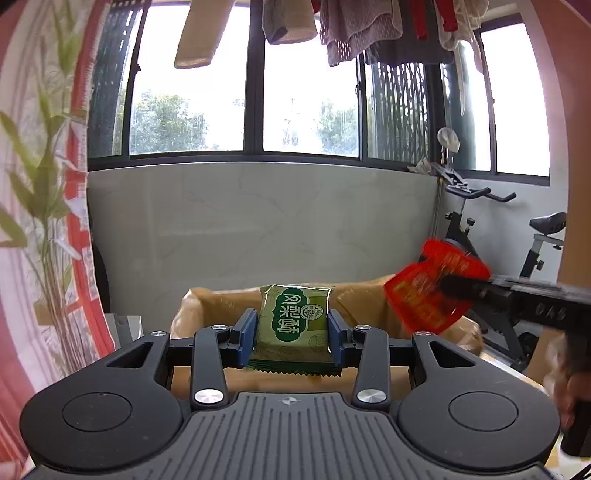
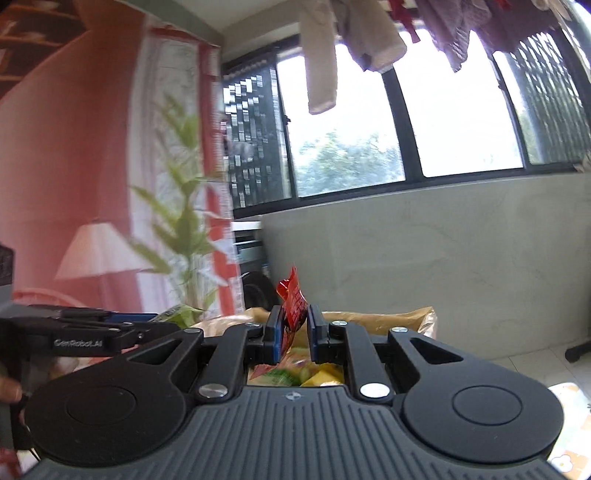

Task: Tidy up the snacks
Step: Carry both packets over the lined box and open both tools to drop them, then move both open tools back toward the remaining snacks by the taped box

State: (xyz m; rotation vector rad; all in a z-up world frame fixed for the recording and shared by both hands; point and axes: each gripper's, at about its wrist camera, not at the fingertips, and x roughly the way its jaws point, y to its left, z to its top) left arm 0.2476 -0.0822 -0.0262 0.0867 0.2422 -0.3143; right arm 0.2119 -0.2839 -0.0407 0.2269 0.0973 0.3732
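Both grippers point roughly level, raised above the brown bag (image 1: 369,295) of snacks. The left gripper (image 1: 291,328) has its jaws clamped on a green packet (image 1: 293,319); the right gripper (image 2: 293,332) pinches a red packet (image 2: 293,306).

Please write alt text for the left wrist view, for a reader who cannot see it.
The left tongs grip a green snack packet above an open cardboard box. At right, the right tongs hold a blurred red packet. Behind are a grey wall, large windows and hanging laundry.
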